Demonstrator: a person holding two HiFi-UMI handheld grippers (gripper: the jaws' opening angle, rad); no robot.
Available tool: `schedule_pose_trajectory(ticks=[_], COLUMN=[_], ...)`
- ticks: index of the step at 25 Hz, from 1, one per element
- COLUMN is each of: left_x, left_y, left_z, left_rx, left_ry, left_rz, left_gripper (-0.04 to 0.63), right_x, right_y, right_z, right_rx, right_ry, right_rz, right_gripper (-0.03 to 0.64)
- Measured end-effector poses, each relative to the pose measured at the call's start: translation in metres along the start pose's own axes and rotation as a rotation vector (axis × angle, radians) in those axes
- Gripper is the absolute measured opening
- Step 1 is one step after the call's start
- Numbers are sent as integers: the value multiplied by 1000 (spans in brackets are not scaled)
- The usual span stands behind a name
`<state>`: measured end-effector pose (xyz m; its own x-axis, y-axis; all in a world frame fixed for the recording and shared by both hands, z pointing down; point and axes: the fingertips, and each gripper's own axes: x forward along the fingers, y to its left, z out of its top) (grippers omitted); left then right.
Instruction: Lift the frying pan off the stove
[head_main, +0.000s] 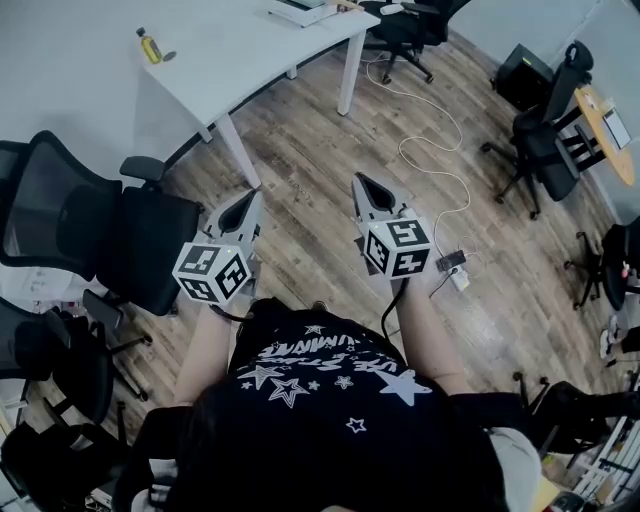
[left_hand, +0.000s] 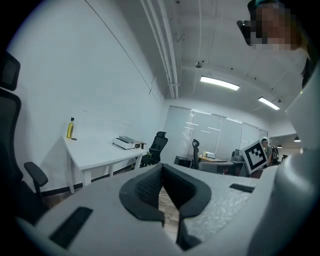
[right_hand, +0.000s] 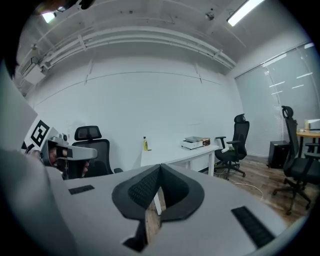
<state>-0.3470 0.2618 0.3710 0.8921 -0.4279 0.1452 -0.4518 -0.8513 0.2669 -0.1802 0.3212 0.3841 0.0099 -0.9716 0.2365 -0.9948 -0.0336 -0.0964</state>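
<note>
A low white stove (left_hand: 125, 143) lies at the far end of a white table (left_hand: 95, 152), with a flat grey thing on top that I cannot make out as a pan. The stove (right_hand: 195, 143) is small in the right gripper view, and only its edge (head_main: 300, 10) shows in the head view. My left gripper (head_main: 252, 192) and right gripper (head_main: 358, 180) hang side by side over the wooden floor, well short of the table. The left gripper (left_hand: 161, 170) and the right gripper (right_hand: 160, 170) are shut with nothing between the jaws.
A yellow bottle (head_main: 149, 45) stands on the table's near part. Black office chairs (head_main: 100, 230) crowd my left side. A white cable and power strip (head_main: 455, 272) lie on the floor to the right. More chairs (head_main: 540, 140) and a round desk stand at the far right.
</note>
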Motion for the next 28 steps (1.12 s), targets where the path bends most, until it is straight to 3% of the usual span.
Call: schedule_pose_trajectory(ticks=[6,10,15,28], left_x=[4,8,16,105], left_y=[-6,-11,-14,34], left_z=[-11,-14,-13,-13], left_rx=[-26,-23,-21,-63], left_ry=[27,26,5,48], left_rz=[9,11,-48,-87], left_gripper=[8,8,8,8], right_x=[-6,-5,8,58], right_y=[-13,-10,-6,-78], right_z=[-9,-17,-25,-17], right_rx=[24,46,30,22], right_ry=[17,10,28,40], right_rz=[-15,43,91,-29], right_gripper=[8,8,8,9])
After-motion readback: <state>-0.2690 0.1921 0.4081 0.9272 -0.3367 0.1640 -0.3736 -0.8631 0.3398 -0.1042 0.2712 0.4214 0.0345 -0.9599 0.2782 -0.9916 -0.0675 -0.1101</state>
